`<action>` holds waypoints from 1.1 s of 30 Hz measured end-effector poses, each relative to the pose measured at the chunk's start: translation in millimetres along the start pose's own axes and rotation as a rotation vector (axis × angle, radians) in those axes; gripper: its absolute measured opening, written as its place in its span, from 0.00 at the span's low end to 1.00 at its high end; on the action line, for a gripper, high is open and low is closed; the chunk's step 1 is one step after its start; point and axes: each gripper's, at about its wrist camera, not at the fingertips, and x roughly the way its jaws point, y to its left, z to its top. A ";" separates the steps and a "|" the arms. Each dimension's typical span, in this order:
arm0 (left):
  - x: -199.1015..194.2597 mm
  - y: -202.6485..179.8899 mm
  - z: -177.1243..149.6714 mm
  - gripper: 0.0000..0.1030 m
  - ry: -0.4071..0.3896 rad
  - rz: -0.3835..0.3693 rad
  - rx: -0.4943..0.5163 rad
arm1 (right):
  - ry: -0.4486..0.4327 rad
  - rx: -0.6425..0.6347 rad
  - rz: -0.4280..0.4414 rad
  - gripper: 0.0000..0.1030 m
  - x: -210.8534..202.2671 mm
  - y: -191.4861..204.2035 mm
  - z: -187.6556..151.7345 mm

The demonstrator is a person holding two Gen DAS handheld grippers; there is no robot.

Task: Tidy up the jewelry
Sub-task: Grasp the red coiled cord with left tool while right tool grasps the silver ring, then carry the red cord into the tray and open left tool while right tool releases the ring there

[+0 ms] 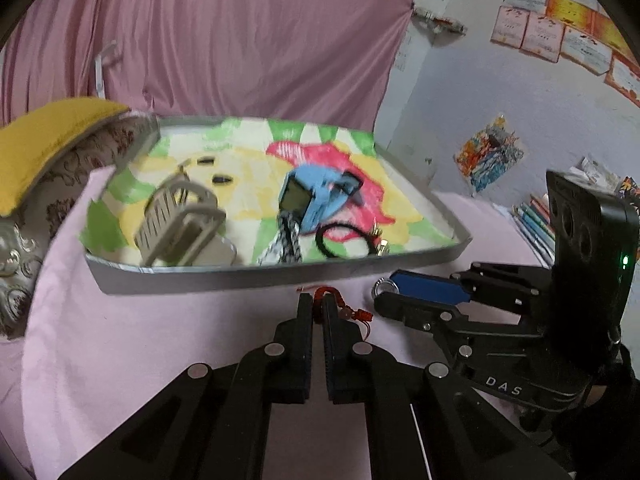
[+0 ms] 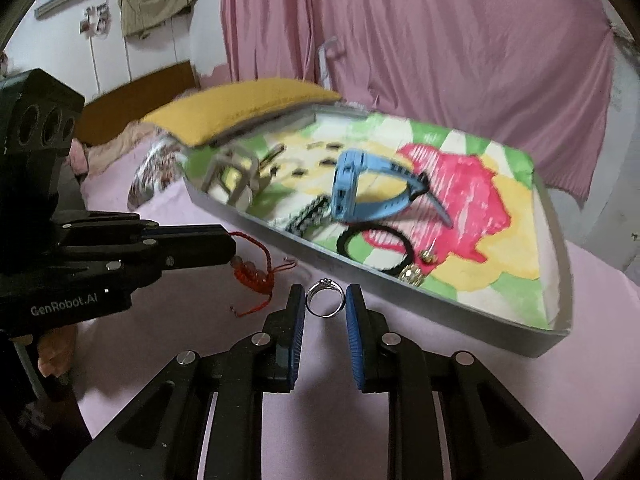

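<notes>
A grey tray (image 1: 208,280) with a colourful paper lining sits on the pink sheet; it also shows in the right wrist view (image 2: 400,300). In it lie a blue watch (image 1: 316,196), a black hair tie (image 1: 344,242), a chain bracelet (image 1: 286,240), a beige clip (image 1: 180,220) and small earrings. My left gripper (image 1: 318,304) is shut on a red cord bracelet (image 2: 256,264), just in front of the tray. My right gripper (image 2: 326,300) stands with its jaws around a silver ring (image 2: 325,298), touching its sides.
A yellow-topped cushion (image 1: 44,144) overlaps the tray's far left corner. A pink curtain (image 1: 240,32) hangs behind. Books (image 1: 536,216) lie at the right by the wall. The pink bed sheet (image 1: 140,340) spreads in front of the tray.
</notes>
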 end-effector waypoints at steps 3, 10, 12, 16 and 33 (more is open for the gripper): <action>-12.7 -2.6 5.7 0.05 -0.079 0.008 0.003 | -0.092 0.028 -0.036 0.18 -13.5 -2.8 2.8; -31.6 -4.6 21.1 0.05 -0.276 0.056 -0.007 | -0.283 0.072 -0.121 0.18 -34.0 -8.2 10.3; -32.6 -6.3 23.9 0.05 -0.323 0.076 -0.001 | -0.335 0.069 -0.150 0.18 -37.6 -7.4 12.2; -25.8 -8.9 30.1 0.05 -0.364 0.103 -0.002 | -0.395 0.054 -0.199 0.18 -42.0 -4.6 15.2; 11.0 -3.4 40.2 0.05 -0.242 0.176 -0.014 | -0.253 0.148 -0.129 0.18 -9.9 -27.0 21.4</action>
